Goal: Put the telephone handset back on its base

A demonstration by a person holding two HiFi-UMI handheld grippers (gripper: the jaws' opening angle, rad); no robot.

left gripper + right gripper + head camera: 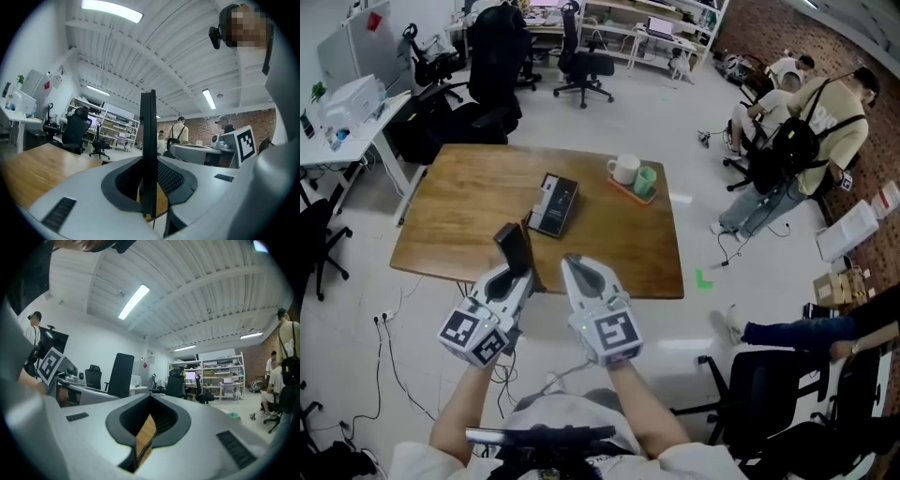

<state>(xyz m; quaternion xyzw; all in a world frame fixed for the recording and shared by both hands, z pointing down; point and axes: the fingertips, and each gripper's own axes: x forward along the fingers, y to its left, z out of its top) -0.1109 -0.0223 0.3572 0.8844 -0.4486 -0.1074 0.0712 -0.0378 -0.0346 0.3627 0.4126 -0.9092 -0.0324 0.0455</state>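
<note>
The black telephone handset point(514, 247) stands upright over the near edge of the wooden table point(469, 216), with my left gripper point(526, 273) shut on its lower end. In the left gripper view the handset point(148, 140) shows edge-on as a thin dark slab between the pads. The telephone base point(553, 204), black with a pale strip, lies flat near the table's middle, beyond the handset. My right gripper point(571, 263) hovers just right of the left one, shut and empty. In the right gripper view, the handset point(121, 375) rises to the left of the right gripper point(140, 451).
A white mug point(624, 169) and a green cup point(646, 180) sit on an orange tray point(630, 192) at the table's far right. Office chairs point(583, 64) and desks stand beyond the table. People sit at the right point(811, 122). Cables lie on the floor at the left point(389, 356).
</note>
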